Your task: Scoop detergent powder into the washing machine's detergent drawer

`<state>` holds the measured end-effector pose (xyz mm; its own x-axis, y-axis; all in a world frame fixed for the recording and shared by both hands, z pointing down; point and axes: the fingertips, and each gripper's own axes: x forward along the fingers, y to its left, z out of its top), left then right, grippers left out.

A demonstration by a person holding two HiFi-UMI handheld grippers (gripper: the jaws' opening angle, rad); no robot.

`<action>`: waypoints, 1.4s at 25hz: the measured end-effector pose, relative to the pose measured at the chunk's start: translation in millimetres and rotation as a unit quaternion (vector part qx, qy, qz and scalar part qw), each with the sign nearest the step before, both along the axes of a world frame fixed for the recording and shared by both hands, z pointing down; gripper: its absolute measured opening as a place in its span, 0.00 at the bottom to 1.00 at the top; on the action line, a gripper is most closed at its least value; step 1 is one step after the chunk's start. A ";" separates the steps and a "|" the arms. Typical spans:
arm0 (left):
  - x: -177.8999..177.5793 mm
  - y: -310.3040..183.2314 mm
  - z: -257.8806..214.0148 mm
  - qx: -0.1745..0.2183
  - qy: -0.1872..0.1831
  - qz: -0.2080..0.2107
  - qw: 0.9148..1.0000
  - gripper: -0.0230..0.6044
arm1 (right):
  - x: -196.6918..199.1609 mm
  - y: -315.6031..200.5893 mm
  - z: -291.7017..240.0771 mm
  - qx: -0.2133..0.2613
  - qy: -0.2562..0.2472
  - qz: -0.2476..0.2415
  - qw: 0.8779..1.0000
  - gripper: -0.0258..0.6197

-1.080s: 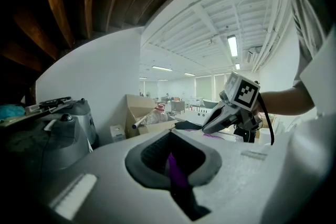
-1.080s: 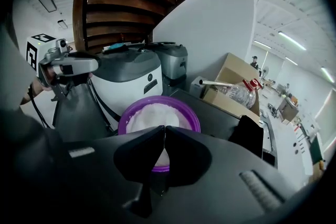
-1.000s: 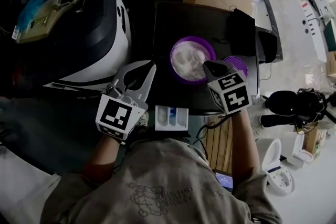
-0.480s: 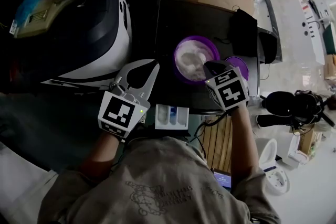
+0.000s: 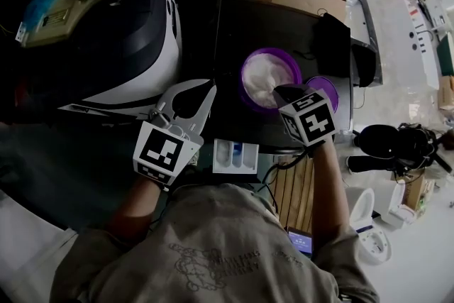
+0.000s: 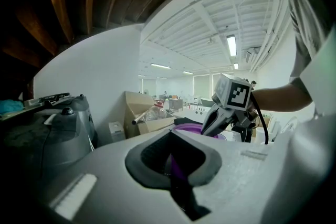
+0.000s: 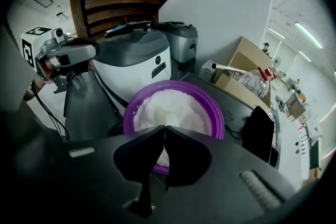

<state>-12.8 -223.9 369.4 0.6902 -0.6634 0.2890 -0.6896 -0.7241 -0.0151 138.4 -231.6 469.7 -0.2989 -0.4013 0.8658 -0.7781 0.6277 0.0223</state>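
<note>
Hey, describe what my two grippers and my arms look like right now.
The left gripper has pale grey curved jaws; the right gripper looks darker. Each carries a white cube with black square markers. A black cable trails from the right one. You wear a grey short-sleeved printed shirt.

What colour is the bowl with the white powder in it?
Purple. The bowl shows best in the right gripper view, where its rim rings the white powder.

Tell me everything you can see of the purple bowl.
The purple bowl is round, plastic-looking and upright on the black tabletop, beside the white-and-black appliance. It is filled nearly to the rim with white powder. The right gripper, shut on what looks like a white scoop, is over its near edge.
</note>
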 end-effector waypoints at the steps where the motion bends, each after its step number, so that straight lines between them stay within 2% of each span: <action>1: -0.6 0.7 0.0 0.000 0.000 0.000 1.000 0.04 | -0.1 0.5 0.2 -0.001 -0.007 0.004 1.000 0.09; 10: -3.3 7.6 -0.8 0.000 -0.001 0.005 1.000 0.04 | 2.6 5.8 -4.3 -0.001 -0.077 0.060 0.995 0.09; 18: -2.2 15.7 -1.5 0.002 -0.002 0.012 1.000 0.04 | 5.5 10.9 -11.8 0.002 -0.175 0.126 0.977 0.10; 24: -1.0 20.7 -4.5 0.005 -0.003 0.017 1.000 0.04 | 7.4 12.6 -18.1 0.011 -0.245 0.178 0.953 0.10; 30: 1.5 24.7 -5.9 0.006 -0.005 0.022 1.000 0.04 | 4.6 16.0 -31.9 0.026 -0.293 0.200 0.934 0.10; 32: 1.8 25.6 -6.3 0.007 -0.005 0.024 1.000 0.04 | 4.3 16.9 -38.3 0.027 -0.323 0.215 0.921 0.10; 35: 3.0 26.4 -7.3 0.009 -0.004 0.027 1.000 0.04 | 2.8 17.7 -50.6 0.021 -0.385 0.238 0.891 0.09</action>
